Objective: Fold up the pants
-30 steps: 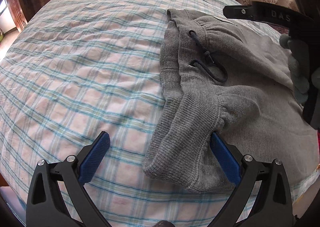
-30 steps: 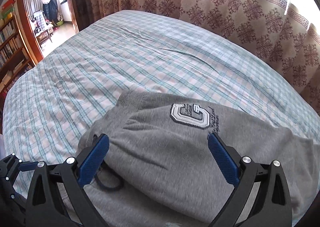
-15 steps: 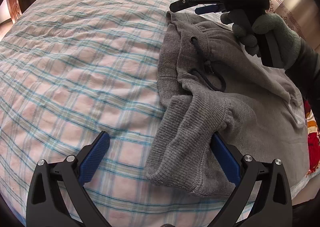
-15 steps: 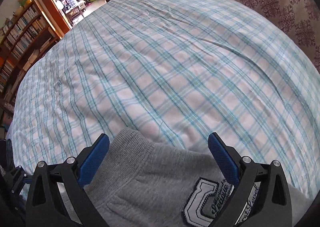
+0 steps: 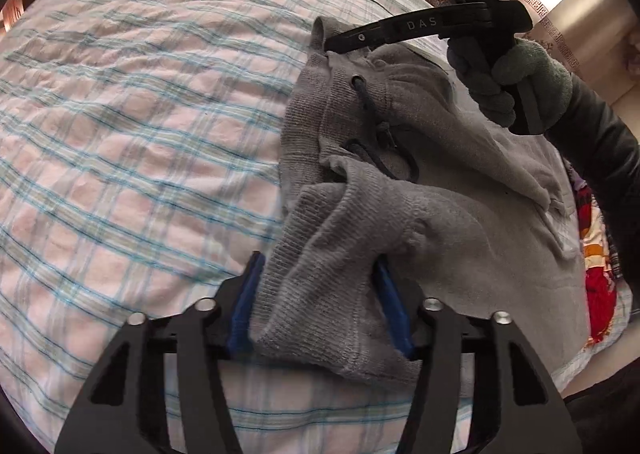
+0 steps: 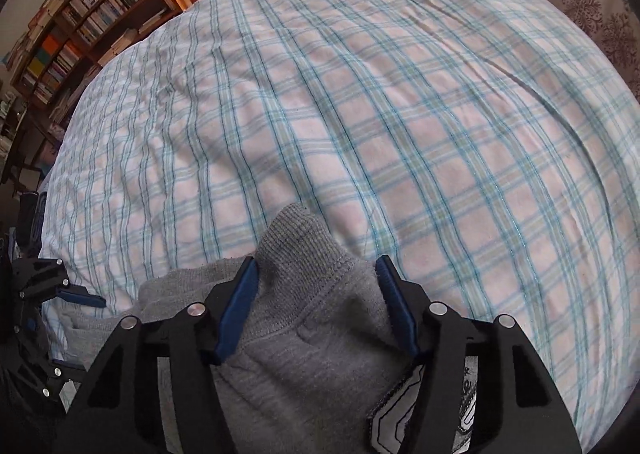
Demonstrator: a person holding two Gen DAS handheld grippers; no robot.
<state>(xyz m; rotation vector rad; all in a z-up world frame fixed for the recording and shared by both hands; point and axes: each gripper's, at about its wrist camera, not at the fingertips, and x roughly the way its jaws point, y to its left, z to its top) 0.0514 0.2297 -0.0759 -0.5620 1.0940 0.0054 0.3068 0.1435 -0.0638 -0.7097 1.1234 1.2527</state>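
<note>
Grey pants (image 5: 460, 238) lay on the plaid bed (image 5: 132, 141). Left gripper (image 5: 320, 294) and right gripper (image 6: 318, 308) were both closing w/ ribbed waistband corners bunched between pads (not fully pinched imo). Risk: grabbing one layer only, so fold sags.

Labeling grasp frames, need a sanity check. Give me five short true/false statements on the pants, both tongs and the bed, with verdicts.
1. The pants are grey. True.
2. The left tongs have ribbed fabric between their blue pads. True.
3. The right tongs hang over bare sheet with nothing between them. False: grey waistband fabric sits between them as they close.
4. The bed sheet is plain white. False: it is blue-and-pink plaid.
5. A dark drawstring shows at the waistband. True.
</note>
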